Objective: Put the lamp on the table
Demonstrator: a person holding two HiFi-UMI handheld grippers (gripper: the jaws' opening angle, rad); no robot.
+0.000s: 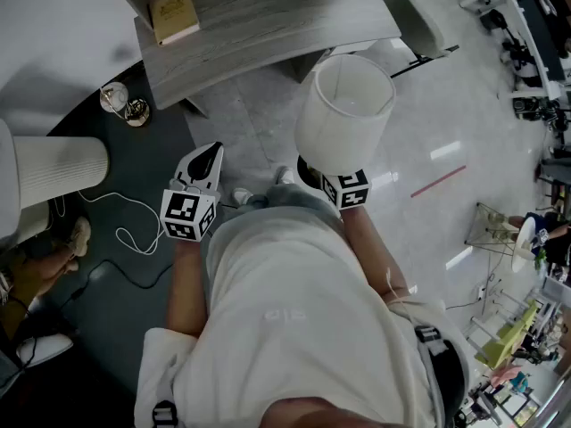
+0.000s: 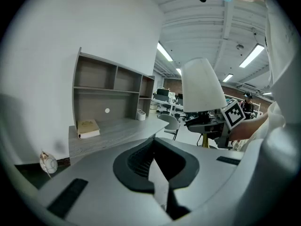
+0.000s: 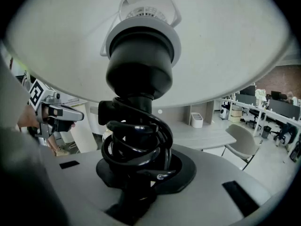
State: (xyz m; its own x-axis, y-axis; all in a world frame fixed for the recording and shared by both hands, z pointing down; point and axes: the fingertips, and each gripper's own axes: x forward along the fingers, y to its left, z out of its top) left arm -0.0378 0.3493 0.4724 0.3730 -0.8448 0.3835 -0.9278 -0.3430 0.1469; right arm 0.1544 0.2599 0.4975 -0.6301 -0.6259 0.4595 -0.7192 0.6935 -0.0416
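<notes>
Nearest item: the person's torso [image 1: 303, 328], in a pale garment, fills the lower head view, and both forearms are extended forward from it.
Right gripper: the right gripper [image 3: 138, 175] is clamped on the black stem [image 3: 136, 126] of the lamp [image 1: 343, 114], below the bulb socket. A black cord [image 3: 141, 145] is coiled round the stem where the jaws bite.
Left gripper: the left gripper [image 1: 207, 160] is carried beside the lamp, apart from it. Its jaws are drawn together with nothing between them.
Lamp position: the lamp is held upright in the air over the pale floor [image 1: 428, 132], with the white shade [image 3: 225, 41] uppermost. It is short of the table [image 1: 259, 25] and not touching it.
Table: a grey wood-grain top is seen ahead of the person. A book [image 1: 174, 16] lies toward its left end in the head view, below a shelf unit [image 2: 108, 86]. The near part of the top looks bare.
Step in hand: this is judged to be the carry; the set-down is not yet done.
Next move: the lamp is to be brought forward over a bare part of the top, clear of book and shelf. It is to be kept upright, lowered until the base bears, and only then released. The coiled cord should be kept from snagging.
Not determinable: the lamp's base is shown in no view, being covered by the shade in the head view and cut off below the right gripper view. Pad contact is masked by the cord, and the plug end cannot be made out.
</notes>
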